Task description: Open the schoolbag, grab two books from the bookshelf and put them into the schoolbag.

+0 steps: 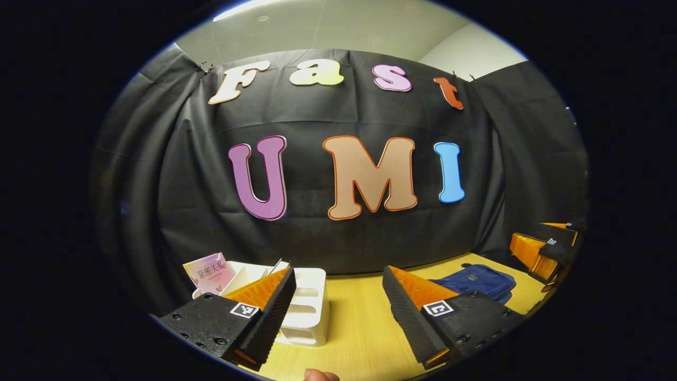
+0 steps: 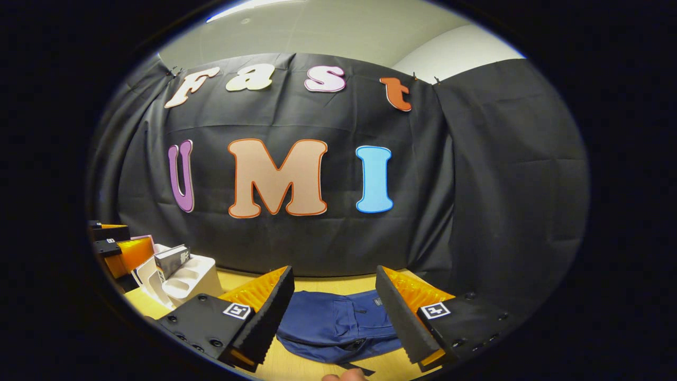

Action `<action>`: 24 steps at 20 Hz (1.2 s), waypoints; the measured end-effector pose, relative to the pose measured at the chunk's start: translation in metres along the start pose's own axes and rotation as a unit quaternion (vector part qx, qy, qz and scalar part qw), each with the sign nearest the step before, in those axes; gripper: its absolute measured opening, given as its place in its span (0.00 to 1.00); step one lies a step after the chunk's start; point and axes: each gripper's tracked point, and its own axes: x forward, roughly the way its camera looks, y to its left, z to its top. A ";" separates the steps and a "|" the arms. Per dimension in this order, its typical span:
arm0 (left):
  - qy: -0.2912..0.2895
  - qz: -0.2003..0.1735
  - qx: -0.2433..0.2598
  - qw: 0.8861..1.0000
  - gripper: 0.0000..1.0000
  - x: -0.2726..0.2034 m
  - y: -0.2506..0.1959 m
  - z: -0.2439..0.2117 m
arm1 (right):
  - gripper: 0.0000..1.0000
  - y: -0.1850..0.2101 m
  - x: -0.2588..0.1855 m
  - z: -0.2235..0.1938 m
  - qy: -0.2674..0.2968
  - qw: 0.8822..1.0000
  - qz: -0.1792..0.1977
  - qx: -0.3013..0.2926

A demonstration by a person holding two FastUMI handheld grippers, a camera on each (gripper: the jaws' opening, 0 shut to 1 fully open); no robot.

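Observation:
A blue schoolbag (image 2: 338, 325) lies flat on the wooden table (image 2: 338, 283), straight ahead of my right gripper (image 2: 335, 312), which hovers open above its near side. The schoolbag (image 1: 478, 280) sits to the right in the left gripper view. A white bookshelf (image 1: 309, 312) stands on the table's left, with a pink-covered book (image 1: 209, 272) leaning in it. My left gripper (image 1: 338, 312) is open, its left finger just in front of the shelf. In the right gripper view the bookshelf (image 2: 185, 280) holds a grey-and-black book (image 2: 172, 259).
The black cloth wall closes the table's back and sides. The other gripper (image 1: 550, 248) appears at the right edge of the left gripper view, and the left one (image 2: 116, 246) at the left edge of the right gripper view. A fingertip (image 1: 320, 375) shows at the bottom.

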 end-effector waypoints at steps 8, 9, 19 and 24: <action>-0.006 0.006 0.004 1.000 0.96 0.003 0.006 0.001 | 0.99 0.022 0.020 -0.014 0.012 0.994 0.055 -0.093; -0.005 0.008 0.003 1.000 0.96 0.003 0.007 0.000 | 1.00 0.029 0.025 -0.021 0.021 0.988 0.078 -0.133; 0.000 0.048 0.003 0.999 0.96 -0.003 0.043 -0.007 | 1.00 0.117 0.054 -0.142 0.143 0.879 0.285 -0.355; 0.001 0.070 -0.001 0.998 0.96 -0.010 0.062 -0.008 | 0.87 0.117 0.066 -0.219 0.213 0.808 0.321 -0.445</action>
